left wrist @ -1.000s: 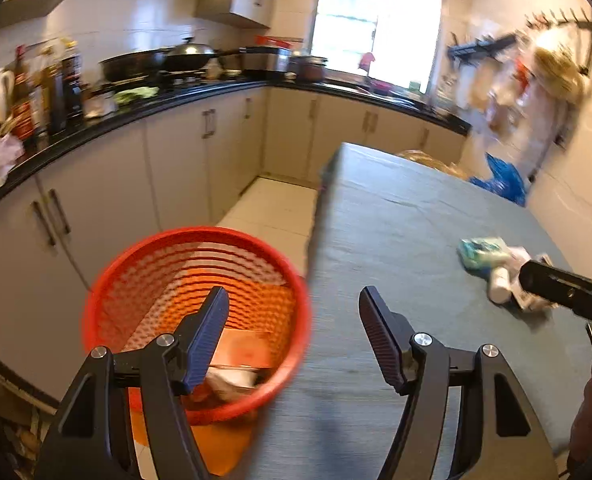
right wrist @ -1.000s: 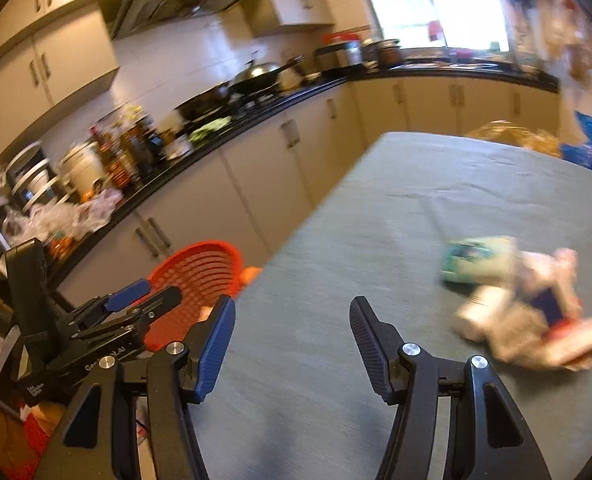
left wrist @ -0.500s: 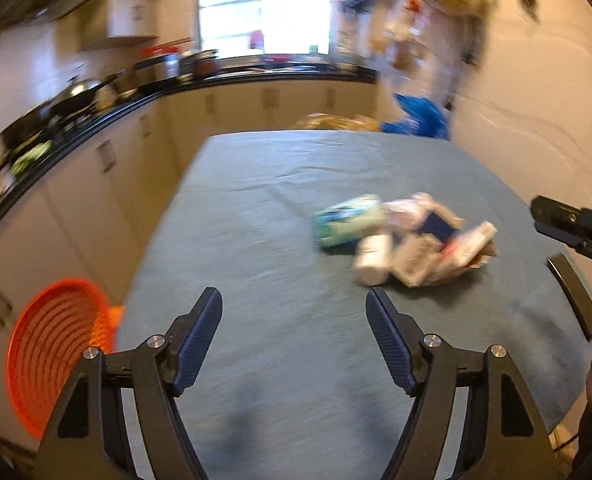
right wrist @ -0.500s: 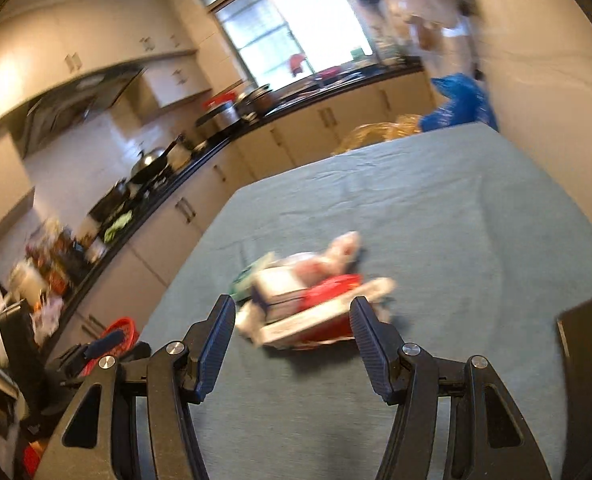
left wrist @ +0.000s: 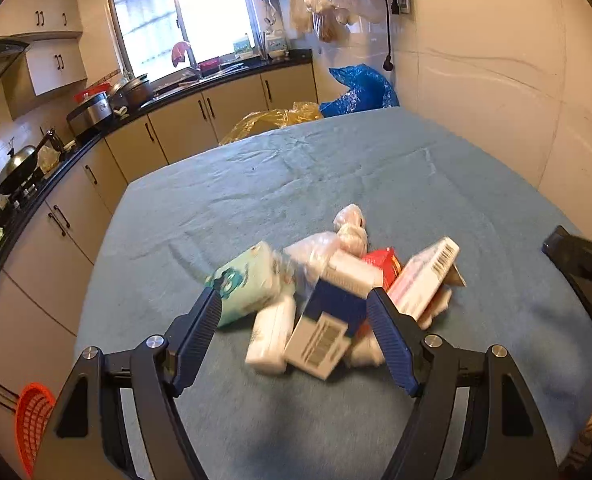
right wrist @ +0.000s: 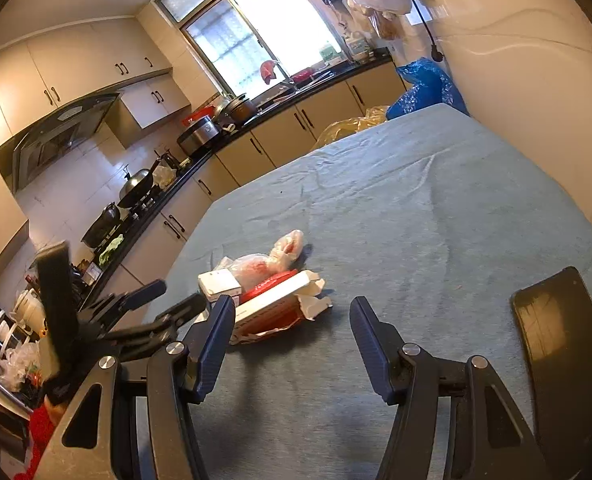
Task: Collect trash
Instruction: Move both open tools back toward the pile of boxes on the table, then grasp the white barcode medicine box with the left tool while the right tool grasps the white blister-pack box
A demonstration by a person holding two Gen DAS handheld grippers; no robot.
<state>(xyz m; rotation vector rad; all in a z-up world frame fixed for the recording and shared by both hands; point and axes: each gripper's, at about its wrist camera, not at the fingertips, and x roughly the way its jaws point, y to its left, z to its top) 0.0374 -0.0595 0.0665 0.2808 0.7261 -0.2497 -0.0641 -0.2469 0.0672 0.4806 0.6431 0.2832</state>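
Swung from the orange basket (left wrist: 32, 420) over to the trash pile (left wrist: 336, 292), now dead ahead instead of far right.

Left gripper (left wrist: 294, 322) just widened, jaws apart, hovering at the near side of the pile with nothing clamped. Right gripper (right wrist: 290, 332) jaws apart and empty, just right of the same pile (right wrist: 268, 292). Boxes, wrappers and a knotted plastic bag (left wrist: 348, 228) heaped mid-table on the blue-grey tablecloth (left wrist: 376, 168); basket low at far left, beside the table.
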